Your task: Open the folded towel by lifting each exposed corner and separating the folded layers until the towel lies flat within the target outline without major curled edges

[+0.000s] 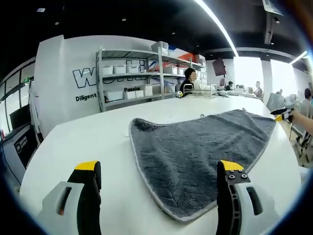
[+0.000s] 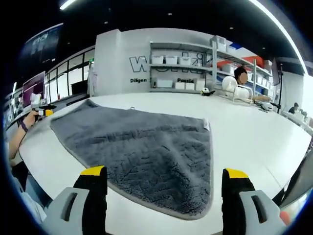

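Observation:
A dark grey towel point(image 1: 195, 152) with a pale stitched hem lies spread on the white table point(image 1: 88, 142); its far left corner looks slightly bunched. My left gripper point(image 1: 159, 169) hovers open over the towel's near edge, nothing between its yellow-tipped jaws. At the towel's far right corner a hand holds another yellow-tipped gripper point(image 1: 282, 115). In the right gripper view the towel point(image 2: 142, 147) stretches away to the left, mostly flat. My right gripper point(image 2: 164, 172) is open above its near hem. A hand with a gripper point(image 2: 43, 112) sits by the towel's far left corner.
Metal shelving point(image 1: 142, 73) with white bins stands against the back wall point(image 2: 186, 68). A seated person point(image 1: 188, 81) and a wire rack point(image 2: 239, 93) are at the table's far side. Bare tabletop point(image 2: 244, 132) lies to the right of the towel.

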